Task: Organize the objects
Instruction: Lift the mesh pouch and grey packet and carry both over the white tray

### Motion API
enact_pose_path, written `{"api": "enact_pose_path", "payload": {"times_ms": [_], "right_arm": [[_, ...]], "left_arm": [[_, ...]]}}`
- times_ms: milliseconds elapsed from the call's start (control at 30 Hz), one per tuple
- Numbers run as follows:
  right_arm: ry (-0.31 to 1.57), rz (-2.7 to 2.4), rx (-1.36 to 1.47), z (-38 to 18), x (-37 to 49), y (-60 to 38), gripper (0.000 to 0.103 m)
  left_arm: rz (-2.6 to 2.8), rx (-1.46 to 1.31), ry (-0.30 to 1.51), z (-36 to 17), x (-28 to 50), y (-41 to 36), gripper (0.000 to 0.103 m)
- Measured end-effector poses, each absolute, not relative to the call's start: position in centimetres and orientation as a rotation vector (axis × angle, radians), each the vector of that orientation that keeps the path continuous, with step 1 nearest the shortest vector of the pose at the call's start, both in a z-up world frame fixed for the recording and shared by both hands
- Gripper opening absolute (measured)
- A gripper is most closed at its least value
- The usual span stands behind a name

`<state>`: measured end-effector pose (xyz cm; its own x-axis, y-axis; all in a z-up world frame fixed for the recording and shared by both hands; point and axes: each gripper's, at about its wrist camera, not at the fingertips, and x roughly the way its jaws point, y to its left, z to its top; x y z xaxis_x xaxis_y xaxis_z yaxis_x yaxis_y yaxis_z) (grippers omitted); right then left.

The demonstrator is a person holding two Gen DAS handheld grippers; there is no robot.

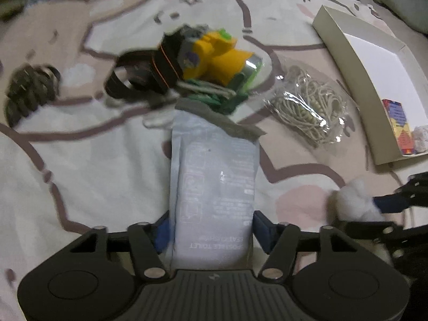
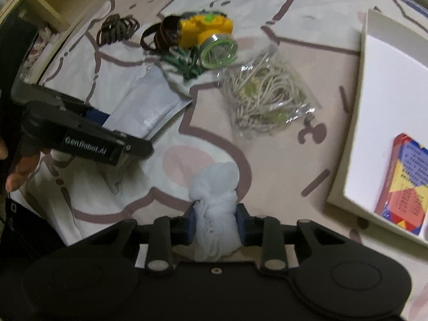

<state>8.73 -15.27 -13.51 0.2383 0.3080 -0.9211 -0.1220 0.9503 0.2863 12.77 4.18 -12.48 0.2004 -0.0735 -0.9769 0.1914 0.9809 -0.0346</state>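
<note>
Black grippers [image 2: 215,223], seemingly blue-padded fingers [image 2: 190,223]

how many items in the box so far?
2 visible: a colourful card packet in the white cardboard box, and a white wad beside it. The box's far end is cropped; more may be hidden.

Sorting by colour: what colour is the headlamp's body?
Yellow, with a green lens ring: headlamp, clearest in the right wrist view.

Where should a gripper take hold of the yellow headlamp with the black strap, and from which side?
Grip the yellow plastic headlamp across its boxy yellow body, coming from above. It lies on its side on the patterned bedsheet, so the flat faces of the body are open to a gripper. Its round clear lens is slippery, and the black elastic strap is loose and would let it swing.
</note>
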Motion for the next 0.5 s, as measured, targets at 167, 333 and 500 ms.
{"api": "enact_pose_path", "payload": {"times_ms": [167, 333, 500], "right_arm": [[1.313, 0.275, 0.143, -13.9, 8.71, -15.43, 0.032], [1.325, 0.275, 0.125, -14.31, 8.59, -15.17, 0.032], [1.325, 0.276, 0.114, -14.33, 8.26, -15.18, 0.032]], "left_arm": [[-0.164, 0.221, 1.337, -12.55, 12.28, 3.36, 0.09], [-0.17, 0.222, 1.349, -13.22, 12.27, 4.08, 0.079], [-0.148, 0.285, 1.31, -13.01, 11.89, 3.68, 0.075]]}}
